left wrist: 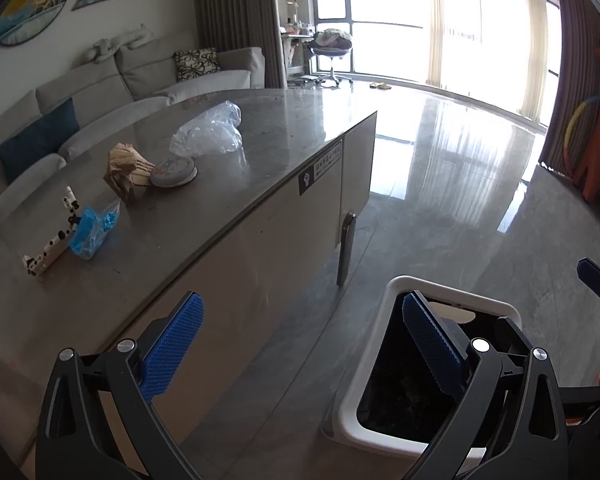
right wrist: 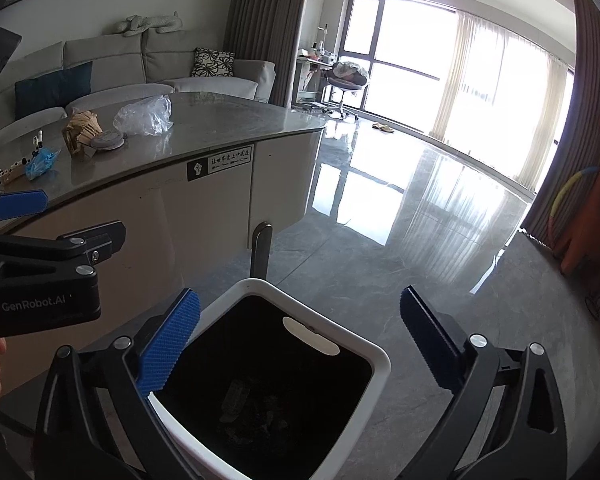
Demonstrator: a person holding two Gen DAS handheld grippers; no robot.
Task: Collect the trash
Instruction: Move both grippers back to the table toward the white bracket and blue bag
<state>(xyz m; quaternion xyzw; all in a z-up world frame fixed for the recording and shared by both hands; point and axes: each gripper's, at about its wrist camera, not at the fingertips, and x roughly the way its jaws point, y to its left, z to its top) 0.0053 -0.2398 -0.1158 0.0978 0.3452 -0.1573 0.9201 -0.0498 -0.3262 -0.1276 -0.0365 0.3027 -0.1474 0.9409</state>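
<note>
A white-rimmed trash bin (left wrist: 396, 292) with a dark inside stands on the floor beside the table; it also shows in the right wrist view (right wrist: 380, 364). On the grey table (left wrist: 228, 184) lie a clear plastic bag (left wrist: 210, 130), a crumpled brown paper bag (left wrist: 126, 168), a round white lid (left wrist: 174, 172), a blue wrapper (left wrist: 92, 230) and a spotted white carton (left wrist: 50, 246). My left gripper (left wrist: 304, 346) is open and empty, between table side and bin. My right gripper (right wrist: 300, 340) is open and empty, over the bin's mouth. The left gripper's body (right wrist: 40, 280) shows at the left.
A grey sofa (left wrist: 100, 84) with cushions stands behind the table. A metal table leg (left wrist: 346, 248) stands near the bin. Glossy floor (left wrist: 460, 168) stretches to bright windows. A swivel chair (left wrist: 332, 46) stands far back. An orange toy and hoop (left wrist: 596, 136) lean at the right curtain.
</note>
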